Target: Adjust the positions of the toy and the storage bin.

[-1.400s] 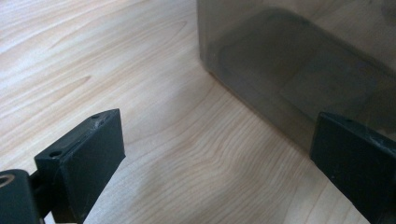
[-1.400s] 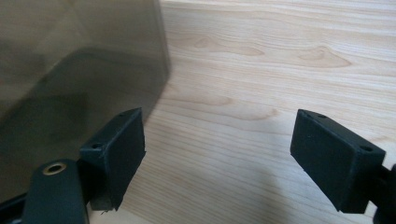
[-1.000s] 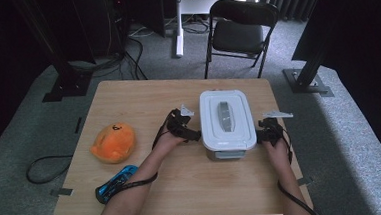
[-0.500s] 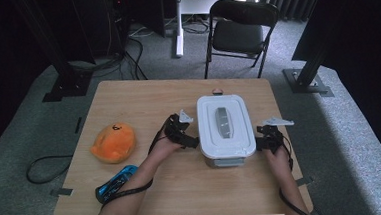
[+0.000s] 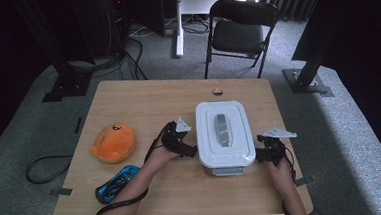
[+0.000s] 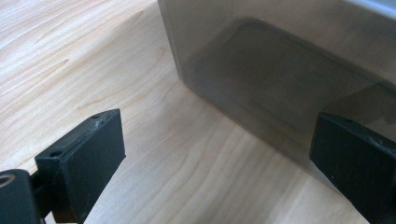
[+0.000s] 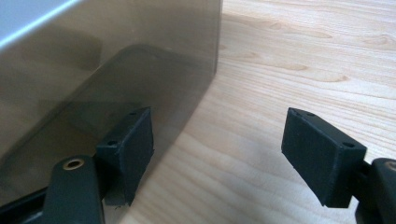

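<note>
A clear plastic box with a white lid stands on the wooden table, right of centre. My left gripper sits at the box's left side, low on the table, open. In the left gripper view the left gripper has its jaws spread wide, and the box wall stands just ahead, by the right jaw. My right gripper is at the box's right side, also open. In the right gripper view the right gripper has its left jaw close against the box wall. Bare wood lies between both pairs of jaws.
An orange plush toy lies at the table's left, with a blue object nearer the front edge. A small round thing sits near the far edge. A black folding chair stands beyond the table.
The box has slid toward the near edge of the table, and both grippers have come back with it at its sides.
</note>
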